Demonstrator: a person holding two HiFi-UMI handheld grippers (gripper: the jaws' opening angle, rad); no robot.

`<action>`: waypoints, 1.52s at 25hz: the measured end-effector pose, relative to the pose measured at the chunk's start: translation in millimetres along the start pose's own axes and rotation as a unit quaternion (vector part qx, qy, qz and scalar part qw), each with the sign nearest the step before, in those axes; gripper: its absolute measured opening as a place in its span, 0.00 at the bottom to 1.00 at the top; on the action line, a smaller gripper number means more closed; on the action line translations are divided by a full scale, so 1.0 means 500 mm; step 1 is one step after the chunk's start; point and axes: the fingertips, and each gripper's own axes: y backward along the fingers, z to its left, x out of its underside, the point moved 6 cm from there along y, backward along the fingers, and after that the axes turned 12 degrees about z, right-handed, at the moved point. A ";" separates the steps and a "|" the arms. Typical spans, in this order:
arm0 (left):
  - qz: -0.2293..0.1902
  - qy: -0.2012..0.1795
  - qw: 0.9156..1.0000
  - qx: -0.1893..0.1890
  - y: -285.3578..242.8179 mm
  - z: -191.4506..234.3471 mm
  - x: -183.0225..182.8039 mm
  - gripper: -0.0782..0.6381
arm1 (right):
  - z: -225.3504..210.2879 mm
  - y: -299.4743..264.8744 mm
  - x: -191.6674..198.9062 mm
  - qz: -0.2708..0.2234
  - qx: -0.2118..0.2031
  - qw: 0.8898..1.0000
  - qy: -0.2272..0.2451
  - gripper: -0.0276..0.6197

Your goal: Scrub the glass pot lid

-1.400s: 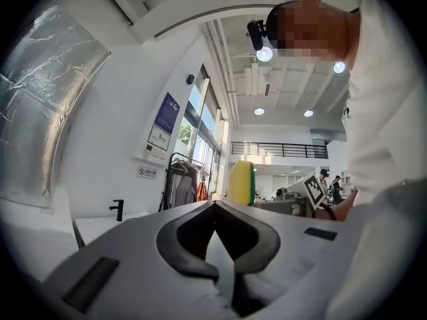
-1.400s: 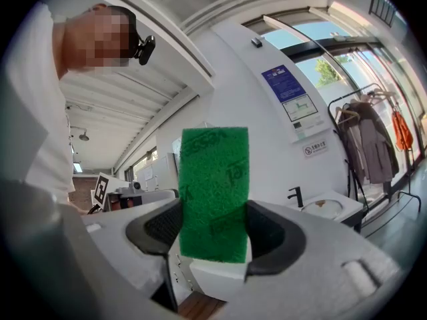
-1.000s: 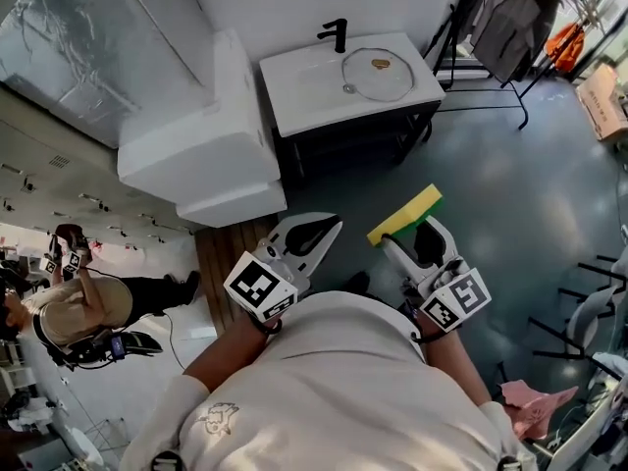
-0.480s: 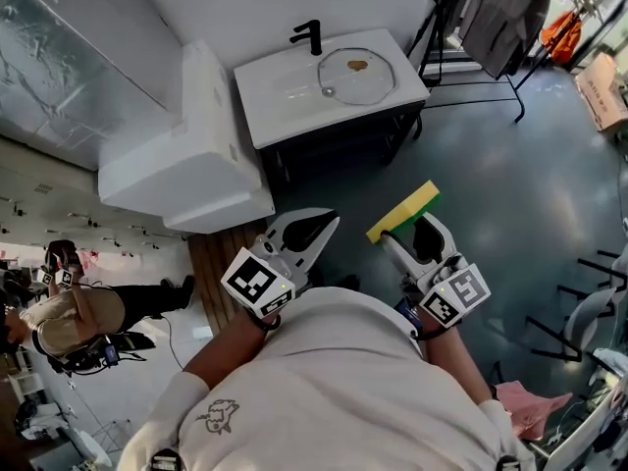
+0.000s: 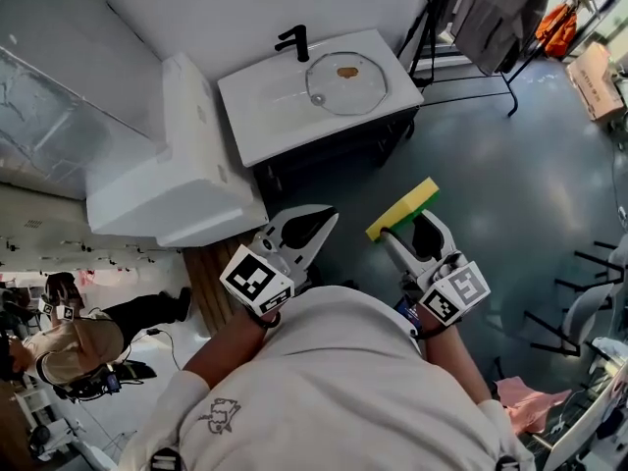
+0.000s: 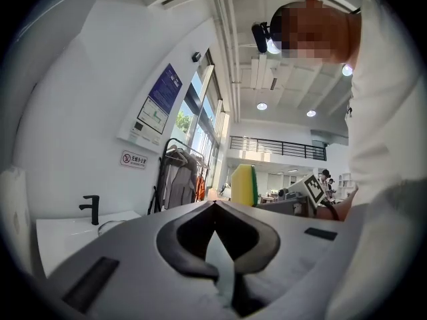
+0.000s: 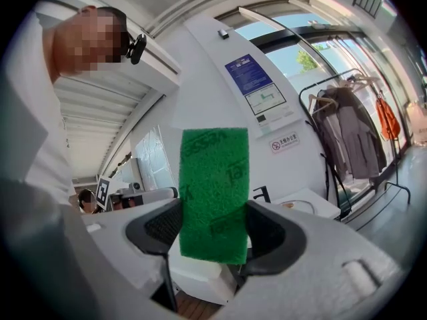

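Observation:
The glass pot lid [image 5: 348,84] lies in the basin of a white vanity [image 5: 265,116], with a brown smear near its top and a black faucet [image 5: 292,41] behind it. Both grippers hang level over the grey floor, well short of the vanity. My left gripper [image 5: 329,214] is shut with nothing between its jaws, which meet at the tips [image 6: 215,204]. My right gripper [image 5: 394,235] is shut on a yellow sponge [image 5: 403,209] with a green scouring face [image 7: 215,195]. The sponge [image 6: 244,185] stands upright, its green face toward the right gripper's camera.
A big white box-shaped unit [image 5: 167,180] stands left of the vanity. A clothes rack [image 5: 491,18] with hanging garments is to its right, and a cardboard box [image 5: 601,77] beyond. Another person [image 5: 69,346] stands at far left. A pink cloth [image 5: 525,400] lies at lower right.
The vanity with the lid has slid left and nearer in the head view as I walk toward it. Both grippers keep the same pose, the sponge still held.

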 end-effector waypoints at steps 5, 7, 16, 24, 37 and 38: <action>-0.005 0.001 1.000 0.006 0.002 0.099 -0.019 0.11 | -0.012 -0.090 -0.032 0.000 0.010 1.000 0.004 0.50; -0.006 0.001 1.000 0.012 0.002 0.144 -0.033 0.10 | -0.017 -0.132 -0.052 0.001 0.014 1.000 0.005 0.50; -0.008 -0.005 0.999 0.043 0.037 0.333 -0.091 0.10 | 0.000 -0.315 -0.126 -0.006 0.037 0.999 0.007 0.50; -0.003 -0.001 0.999 0.053 0.040 0.430 -0.095 0.10 | -0.011 -0.398 -0.145 0.000 0.048 0.999 0.009 0.50; 0.004 0.013 1.000 0.006 -0.101 0.542 -0.128 0.10 | -0.223 -0.486 -0.226 0.027 0.015 0.999 0.013 0.50; 0.005 0.015 1.000 0.001 -0.122 0.555 -0.129 0.10 | -0.249 -0.494 -0.235 0.029 0.013 0.999 0.015 0.50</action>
